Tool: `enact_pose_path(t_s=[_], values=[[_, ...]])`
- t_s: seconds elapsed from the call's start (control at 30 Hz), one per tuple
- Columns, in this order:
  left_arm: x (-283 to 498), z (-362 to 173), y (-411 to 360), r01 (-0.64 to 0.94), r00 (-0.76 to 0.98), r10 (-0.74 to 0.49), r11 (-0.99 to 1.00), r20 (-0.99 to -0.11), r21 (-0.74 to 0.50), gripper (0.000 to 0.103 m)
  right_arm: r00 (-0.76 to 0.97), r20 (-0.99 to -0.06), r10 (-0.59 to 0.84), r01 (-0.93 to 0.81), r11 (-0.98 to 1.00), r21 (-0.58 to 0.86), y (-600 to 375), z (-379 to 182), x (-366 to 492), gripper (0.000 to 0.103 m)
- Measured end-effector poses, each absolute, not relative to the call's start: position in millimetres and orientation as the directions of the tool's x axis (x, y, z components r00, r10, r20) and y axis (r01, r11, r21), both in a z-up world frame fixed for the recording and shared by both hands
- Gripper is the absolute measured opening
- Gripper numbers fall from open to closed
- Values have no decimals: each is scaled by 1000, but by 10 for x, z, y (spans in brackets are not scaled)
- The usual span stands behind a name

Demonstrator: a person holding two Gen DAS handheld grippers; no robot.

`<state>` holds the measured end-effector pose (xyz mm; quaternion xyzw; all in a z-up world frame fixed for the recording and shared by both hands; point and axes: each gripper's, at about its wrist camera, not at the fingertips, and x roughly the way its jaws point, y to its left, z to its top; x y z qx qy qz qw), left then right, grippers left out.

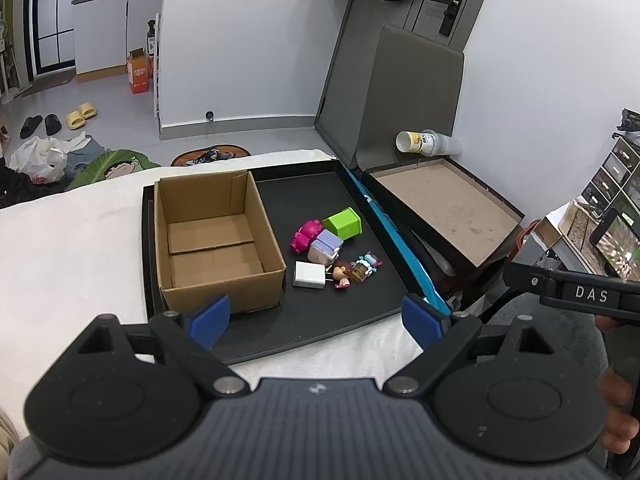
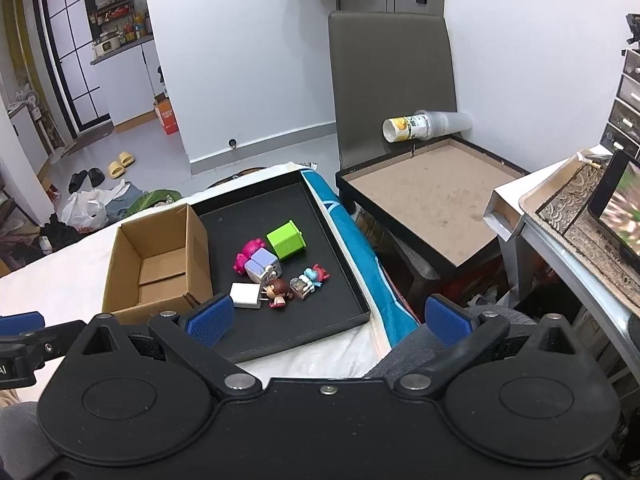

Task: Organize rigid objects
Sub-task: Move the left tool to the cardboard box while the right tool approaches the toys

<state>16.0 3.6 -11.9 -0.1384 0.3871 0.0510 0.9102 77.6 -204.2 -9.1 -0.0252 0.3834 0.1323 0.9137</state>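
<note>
Ahead of both tools, on a white-covered surface [image 1: 72, 248]: a black tray [image 1: 320, 328] carrying an empty cardboard box [image 1: 216, 240] and a small cluster of toys. Left tool [image 1: 316, 318] held low at the tray's near edge, blue pads spread wide, released, grasping nothing; box just beyond its left pad, cluster ahead and slightly right. Right tool [image 2: 328, 314] likewise released and empty, hovering over the tray's near right corner, right pad past the tray rim above a blue cloth [image 2: 360, 248]. Cluster in the open half of the tray, beside the box: green cube [image 2: 286, 240] farthest, pink figure [image 2: 248, 256] touching a lilac block [image 2: 262, 266], white charger [image 2: 245, 295] nearest, a brown-haired figurine [image 2: 280, 291] against its prongs, a blue figurine [image 2: 314, 276] to the right. Nothing between either tool and the toys. Further right, well apart: a chair [image 2: 392, 64] bearing a shallow framed board [image 2: 432, 196] and a tipped stack of cups [image 2: 424, 125].
</note>
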Motion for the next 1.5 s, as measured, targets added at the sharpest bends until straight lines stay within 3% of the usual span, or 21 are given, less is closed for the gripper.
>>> enact_pose_path(t_s=[0.6, 1.5], values=[[449, -444, 314, -249, 651, -49, 929, -758, -274, 92, 613, -750, 249, -274, 957, 94, -1955, -366, 1100, 103], [799, -964, 1103, -410, 583, 43, 878, -811, -248, 92, 546, -802, 243, -271, 957, 106, -1621, -758, 1803, 103]])
